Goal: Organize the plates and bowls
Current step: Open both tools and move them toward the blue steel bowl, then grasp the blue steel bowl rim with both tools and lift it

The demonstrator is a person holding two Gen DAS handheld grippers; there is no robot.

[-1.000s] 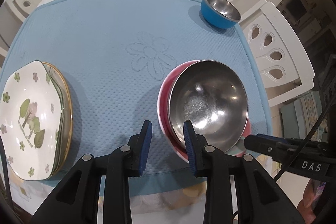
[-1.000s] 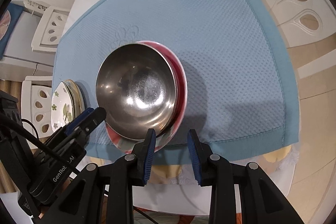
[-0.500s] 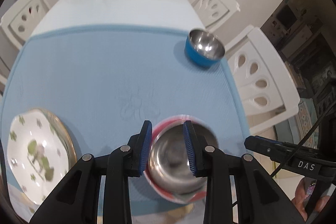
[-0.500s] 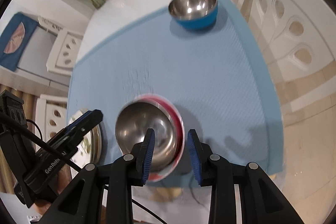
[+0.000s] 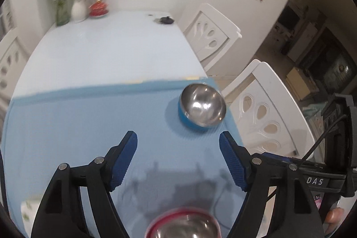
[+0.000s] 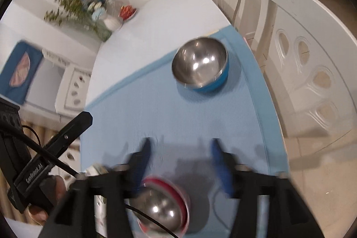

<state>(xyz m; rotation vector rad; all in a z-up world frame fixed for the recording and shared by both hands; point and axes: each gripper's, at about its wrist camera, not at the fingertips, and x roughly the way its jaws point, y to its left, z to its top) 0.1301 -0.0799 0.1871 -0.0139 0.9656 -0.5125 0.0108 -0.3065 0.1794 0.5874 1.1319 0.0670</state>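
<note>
A blue bowl (image 5: 202, 108) with a steel inside stands on the blue mat (image 5: 89, 117) at the far right; it also shows in the right wrist view (image 6: 200, 66). A red bowl with a steel inside (image 5: 183, 225) sits at the near edge, below and between the grippers, and shows in the right wrist view (image 6: 164, 207). My left gripper (image 5: 178, 157) is open and empty, high above the mat. My right gripper (image 6: 179, 160) is open and empty, blurred by motion. A corner of the floral plates (image 5: 28, 209) shows at the lower left.
White chairs (image 5: 265, 113) stand along the table's right side and another (image 6: 73, 86) on the left. A vase of flowers (image 5: 78, 6) and a small red dish (image 5: 98, 9) stand at the far end of the white table (image 5: 107, 52).
Both grippers have opened wide and risen away from the red bowl, tilting up toward the far end. The red bowl stays on the mat at the near edge.
</note>
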